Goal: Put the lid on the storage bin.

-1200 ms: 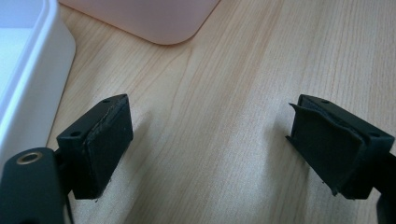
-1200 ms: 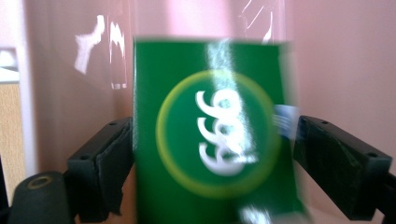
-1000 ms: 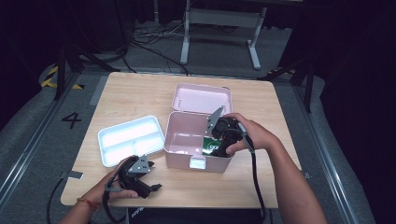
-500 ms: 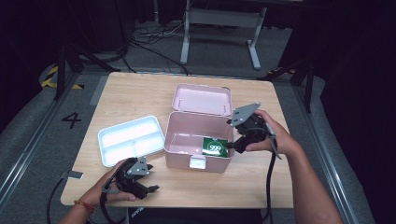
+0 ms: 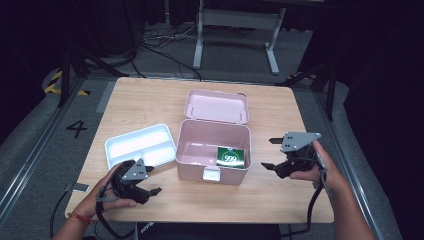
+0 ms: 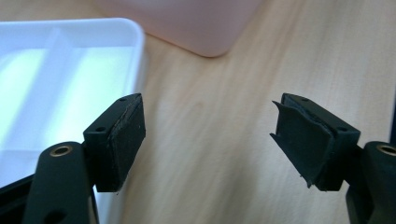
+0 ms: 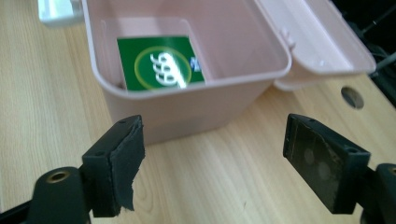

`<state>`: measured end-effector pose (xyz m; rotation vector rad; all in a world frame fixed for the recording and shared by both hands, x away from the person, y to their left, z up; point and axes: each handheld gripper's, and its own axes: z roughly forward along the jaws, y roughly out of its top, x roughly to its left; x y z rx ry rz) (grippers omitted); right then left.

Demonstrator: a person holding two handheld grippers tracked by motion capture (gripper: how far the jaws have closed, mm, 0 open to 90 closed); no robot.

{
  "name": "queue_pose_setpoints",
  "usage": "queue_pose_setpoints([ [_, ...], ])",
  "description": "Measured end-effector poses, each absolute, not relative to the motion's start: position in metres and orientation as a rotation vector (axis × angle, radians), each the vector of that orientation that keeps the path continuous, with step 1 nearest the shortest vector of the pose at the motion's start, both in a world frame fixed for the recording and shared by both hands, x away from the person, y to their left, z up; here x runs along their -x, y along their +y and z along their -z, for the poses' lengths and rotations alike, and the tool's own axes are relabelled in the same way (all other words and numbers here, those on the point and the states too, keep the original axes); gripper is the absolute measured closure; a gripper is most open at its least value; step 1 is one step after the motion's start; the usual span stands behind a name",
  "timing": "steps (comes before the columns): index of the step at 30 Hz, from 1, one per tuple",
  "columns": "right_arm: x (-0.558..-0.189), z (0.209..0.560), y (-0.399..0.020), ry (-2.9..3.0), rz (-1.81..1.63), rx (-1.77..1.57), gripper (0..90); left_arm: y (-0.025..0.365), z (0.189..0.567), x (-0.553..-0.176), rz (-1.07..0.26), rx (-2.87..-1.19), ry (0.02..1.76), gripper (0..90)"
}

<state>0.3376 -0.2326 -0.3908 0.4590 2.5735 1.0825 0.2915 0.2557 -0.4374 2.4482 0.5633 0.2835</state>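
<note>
High view: your light wooden table carries everything, and in its middle stands the pale pink plastic box with its hinged lid thrown back flat toward the far edge. Just to the left of the box, touching or nearly so, lies the white plastic divided tray. Inside the box, flat on the floor at its right-hand end, lies the green packet with a white "999" in a ring; you can also see it in the right gripper view, tucked against the box wall.

Your right gripper hangs over bare wood to the right of the box, well clear of it, jaws pointed at the box's side. They stand wide apart with nothing between them, and the pads touch nothing.

Your left gripper sits near the front left edge, just in front of the tray. Its jaws have just been closing a little, yet they are wide and hold nothing; in the left gripper view only wood shows between the pads, with the tray's corner beside the left one.
</note>
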Motion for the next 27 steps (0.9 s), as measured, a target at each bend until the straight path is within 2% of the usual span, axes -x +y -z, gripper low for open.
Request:
queue_pose_setpoints([
  [5,-0.326,0.424,-0.248,2.619,-1.083,-0.524,22.7,0.274,0.425,-0.304,-0.340,-2.434,0.624,26.7],
  [10,-0.317,0.456,-0.256,2.667,-1.050,-0.583,22.7,0.289,0.414,-0.321,-0.372,-2.510,0.679,27.5],
  [17,-0.315,0.486,-0.263,2.714,-1.047,-0.661,24.4,0.299,0.410,-0.355,-0.299,-2.691,0.753,34.4],
  [27,-0.314,0.500,-0.263,2.750,-1.050,-0.691,24.9,0.295,0.427,-0.396,-0.141,-2.900,0.826,41.4],
])
